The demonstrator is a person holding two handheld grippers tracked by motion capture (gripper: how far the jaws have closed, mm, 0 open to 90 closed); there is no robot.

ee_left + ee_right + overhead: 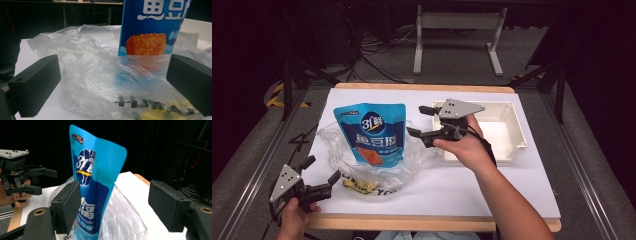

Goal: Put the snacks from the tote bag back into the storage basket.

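Observation:
A blue snack pouch (373, 132) stands upright inside a crumpled clear plastic bag (414, 156) on the white table. My left gripper (322, 169) is open at the bag's near left side, and the bag (82, 62) and the pouch (150, 25) lie just beyond its spread jaws. My right gripper (416, 121) is open to the right of the pouch, apart from it, with its jaws pointing at it. In the right gripper view the pouch (95, 182) rises between the jaws, with the left gripper (43, 181) farther off at the left. Something yellow (359, 186) lies in the bag's bottom.
A white rectangular bin (518, 125) sits at the right, behind my right hand. The white table sheet (492, 190) runs to the wooden front edge. Beyond the table are dark floor, cables and a metal stand (457, 30).

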